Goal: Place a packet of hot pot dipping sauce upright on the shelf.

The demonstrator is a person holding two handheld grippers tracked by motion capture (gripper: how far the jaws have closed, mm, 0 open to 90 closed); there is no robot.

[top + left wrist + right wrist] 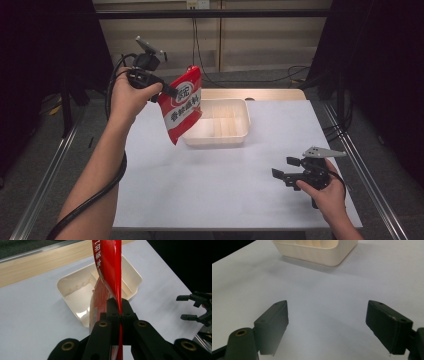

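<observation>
White table (210,190) under me, cream tray (239,135) at its far side — my left gripper (167,91) is clamped tight on the red packet's (182,105) edge, dangling it over the tray's left end. My right gripper (282,168) rests near the table's corner, jaws wide apart — nothing between them.

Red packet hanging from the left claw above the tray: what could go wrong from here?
1. The left claw pinches only the thin edge of the red packet, so the packet may slip out or swing.
2. The packet hangs tilted over the near left rim of the cream tray; released here, it could catch the rim and fall onto the table.
3. The right claw stands open, well away, so it likely cannot steady anything.
</observation>
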